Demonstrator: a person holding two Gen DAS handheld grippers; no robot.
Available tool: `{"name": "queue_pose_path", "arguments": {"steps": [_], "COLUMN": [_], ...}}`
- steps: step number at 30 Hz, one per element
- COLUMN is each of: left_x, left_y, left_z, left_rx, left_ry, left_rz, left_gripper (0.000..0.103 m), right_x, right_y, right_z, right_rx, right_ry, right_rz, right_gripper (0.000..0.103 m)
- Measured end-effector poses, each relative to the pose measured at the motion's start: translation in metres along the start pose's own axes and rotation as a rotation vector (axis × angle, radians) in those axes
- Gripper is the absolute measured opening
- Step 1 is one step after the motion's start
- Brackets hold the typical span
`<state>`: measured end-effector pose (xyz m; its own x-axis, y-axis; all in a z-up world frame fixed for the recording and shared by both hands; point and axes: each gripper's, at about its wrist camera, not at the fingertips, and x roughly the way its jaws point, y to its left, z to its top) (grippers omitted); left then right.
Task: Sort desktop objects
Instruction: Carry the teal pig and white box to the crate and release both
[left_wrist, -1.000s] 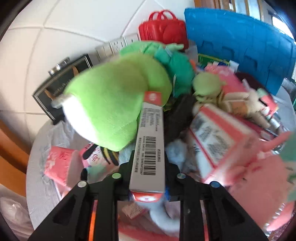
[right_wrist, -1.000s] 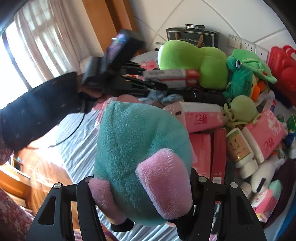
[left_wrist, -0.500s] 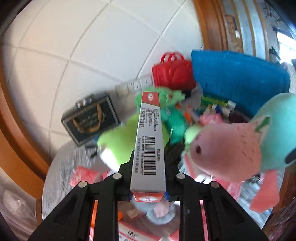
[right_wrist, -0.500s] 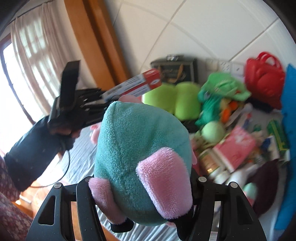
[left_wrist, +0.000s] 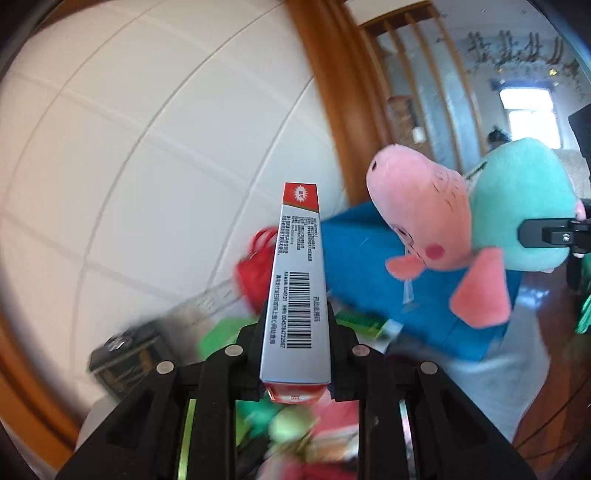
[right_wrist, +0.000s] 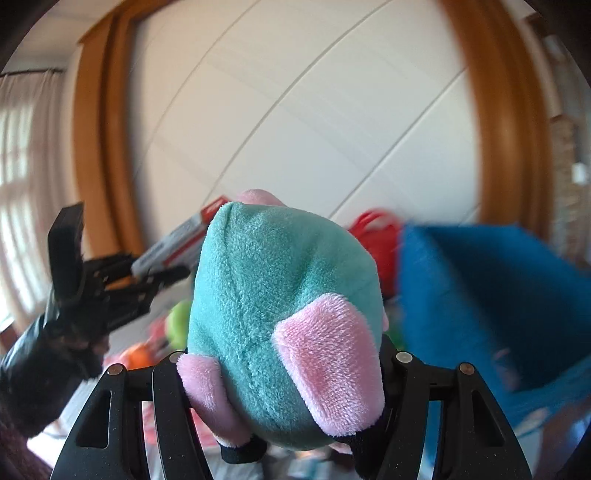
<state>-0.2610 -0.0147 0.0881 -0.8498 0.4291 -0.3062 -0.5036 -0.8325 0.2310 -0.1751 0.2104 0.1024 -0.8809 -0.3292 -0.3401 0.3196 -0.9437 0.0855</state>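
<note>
The left gripper (left_wrist: 295, 354) is clamping the slim silver-and-red box (left_wrist: 297, 291) at frame centre and the right gripper (right_wrist: 280, 369) is squeezing the pig plush (right_wrist: 284, 325), both now lifting clear of the blurred clutter (left_wrist: 310, 435) below, presumably heading off for sorting.

Blue bin (left_wrist: 373, 266) and red bag (left_wrist: 256, 273) crowd the white wall (left_wrist: 147, 147).

A white tiled wall (left_wrist: 155, 155) with thin grey joints fills the background, framed by a curved wooden trim (left_wrist: 332, 96). Right of the trim, a bright window (left_wrist: 528, 107); left of it, pale curtains (right_wrist: 22, 177).
</note>
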Motion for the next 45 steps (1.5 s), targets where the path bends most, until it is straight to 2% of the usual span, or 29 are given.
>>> {"name": "queue_pose_path", "arguments": {"steps": [3, 7, 11, 15, 22, 30, 31, 32, 33, 34, 35, 37, 45], "left_x": [0.020, 0.053, 0.091, 0.131, 0.163, 0.184, 0.187, 0.191, 0.195, 0.198, 0.199, 0.197, 0.196], "left_y": [-0.050, -0.120, -0.178, -0.224, -0.267, -0.283, -0.284, -0.286, -0.288, -0.289, -0.290, -0.290, -0.286], "left_z": [0.037, 0.080, 0.111, 0.131, 0.152, 0.162, 0.164, 0.166, 0.169, 0.172, 0.174, 0.179, 0.177], "left_rx": [0.013, 0.026, 0.009, -0.013, -0.014, 0.005, 0.008, 0.011, 0.021, 0.026, 0.030, 0.039, 0.006], "left_ry": [-0.054, -0.088, -0.084, -0.044, 0.028, 0.075, 0.079, 0.086, 0.095, 0.092, 0.085, 0.057, 0.078], "left_rz": [-0.031, -0.094, -0.122, -0.106, -0.043, 0.025, 0.031, 0.038, 0.051, 0.080, 0.111, 0.158, 0.192], "left_gripper": [0.022, 0.022, 0.022, 0.022, 0.022, 0.023, 0.024, 0.035, 0.053, 0.064, 0.080, 0.084, 0.086], "right_x": [-0.034, -0.060, -0.070, -0.066, -0.041, -0.018, -0.015, -0.011, -0.006, -0.003, 0.000, -0.001, -0.020], "right_y": [-0.047, -0.112, -0.175, -0.235, -0.292, -0.309, -0.311, -0.312, -0.316, -0.320, -0.324, -0.331, -0.329], "right_z": [0.012, 0.021, 0.025, 0.023, 0.021, 0.020, 0.021, 0.022, 0.024, 0.025, 0.027, 0.033, 0.038], "right_rx": [0.011, 0.060, 0.076, 0.081, 0.120, 0.143, 0.147, 0.151, 0.159, 0.166, 0.173, 0.172, 0.190], "right_ry": [-0.056, -0.071, -0.074, -0.034, 0.011, 0.026, 0.025, 0.028, 0.037, 0.037, 0.033, 0.011, -0.051], "right_rz": [-0.107, -0.192, -0.273, -0.348, -0.360, -0.345, -0.350, -0.355, -0.361, -0.368, -0.379, -0.405, -0.374], "right_gripper": [0.062, 0.062, 0.062, 0.062, 0.062, 0.063, 0.064, 0.069, 0.077, 0.090, 0.097, 0.101, 0.102]}}
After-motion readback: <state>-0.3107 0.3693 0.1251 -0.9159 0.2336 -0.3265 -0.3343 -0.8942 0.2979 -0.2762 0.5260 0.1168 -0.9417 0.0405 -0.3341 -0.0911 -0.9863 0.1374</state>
